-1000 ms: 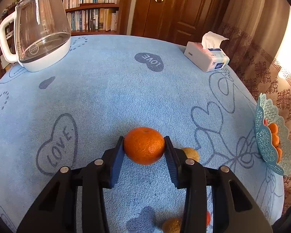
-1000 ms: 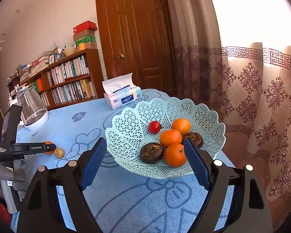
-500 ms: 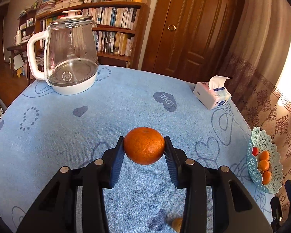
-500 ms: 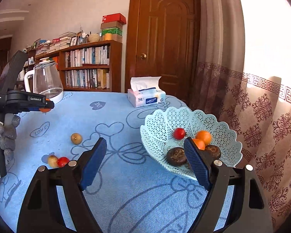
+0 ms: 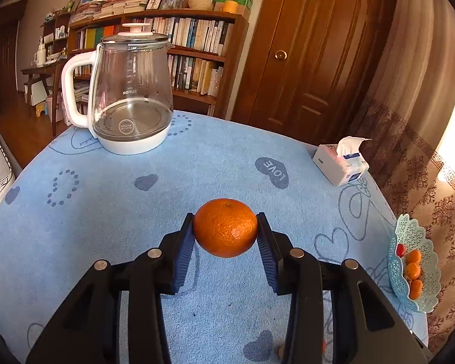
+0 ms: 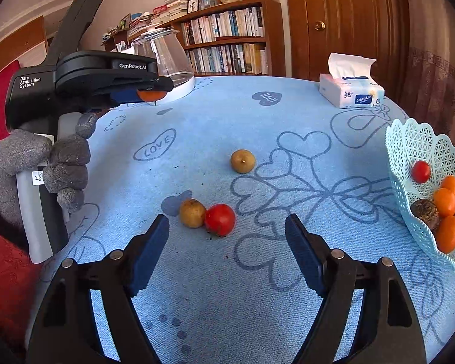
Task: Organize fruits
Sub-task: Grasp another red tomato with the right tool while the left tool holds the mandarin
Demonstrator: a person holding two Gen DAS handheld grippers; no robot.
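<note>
My left gripper (image 5: 226, 230) is shut on an orange (image 5: 226, 227) and holds it well above the blue tablecloth; it also shows in the right wrist view (image 6: 150, 94). My right gripper (image 6: 227, 233) is open and empty, just short of a red fruit (image 6: 220, 219) that touches a small brown fruit (image 6: 192, 213). Another brown fruit (image 6: 242, 161) lies farther back. The pale green lattice basket (image 6: 409, 148) at the right holds oranges, dark fruits and a red one; it also shows in the left wrist view (image 5: 409, 236).
A glass kettle (image 5: 130, 97) stands at the table's far left. A tissue box (image 6: 352, 94) sits at the far right. A bookshelf, a wooden door and curtains lie beyond the table's edge.
My left gripper has lifted the orange off the table and risen. My right gripper has drawn back from the basket and swung left to face the loose fruits.
</note>
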